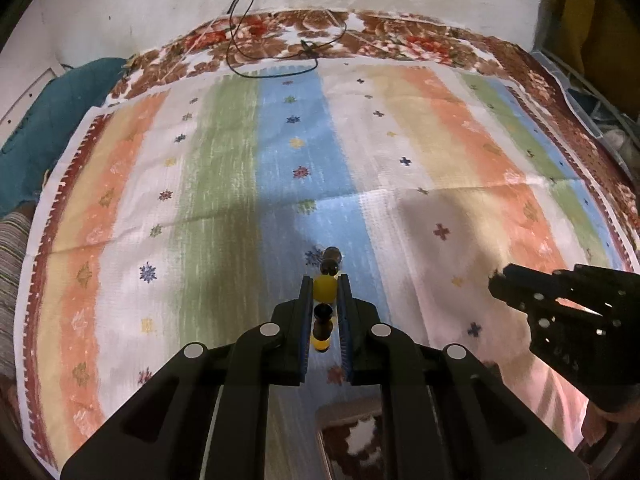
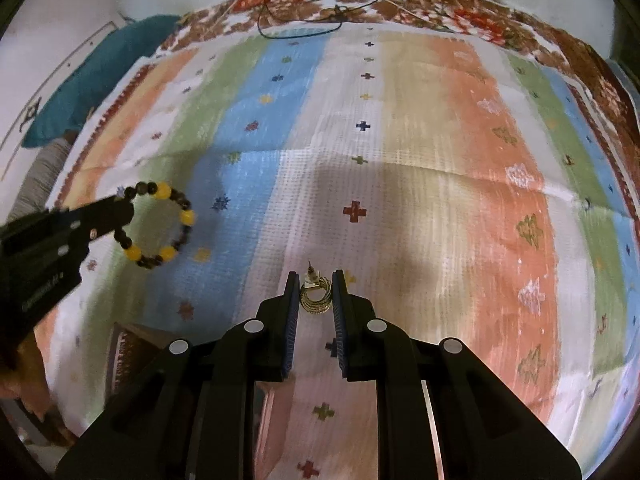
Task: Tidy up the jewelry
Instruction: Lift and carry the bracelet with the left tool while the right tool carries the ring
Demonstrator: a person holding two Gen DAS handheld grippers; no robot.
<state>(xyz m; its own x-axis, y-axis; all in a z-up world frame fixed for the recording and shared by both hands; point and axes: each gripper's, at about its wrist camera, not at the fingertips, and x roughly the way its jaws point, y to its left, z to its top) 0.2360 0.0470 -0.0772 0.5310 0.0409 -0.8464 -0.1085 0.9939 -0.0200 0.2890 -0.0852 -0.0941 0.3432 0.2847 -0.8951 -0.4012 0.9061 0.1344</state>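
Note:
My left gripper [image 1: 325, 284] is shut on a bracelet of yellow and dark beads [image 1: 324, 288] and holds it above the striped cloth [image 1: 216, 168]. In the right wrist view the same bracelet [image 2: 160, 226] hangs as a ring from the left gripper [image 2: 120, 208] at the left. My right gripper [image 2: 316, 280] is shut on a gold hoop earring [image 2: 316, 296] with its post pointing forward. The right gripper also shows in the left wrist view [image 1: 496, 284] at the right, and its hold is hidden there.
A black cable [image 1: 272, 48] lies on the floral border at the far edge of the cloth. A teal cushion [image 1: 52, 120] sits off the left edge. A brown patterned box [image 1: 352, 440] lies below my left gripper near the front.

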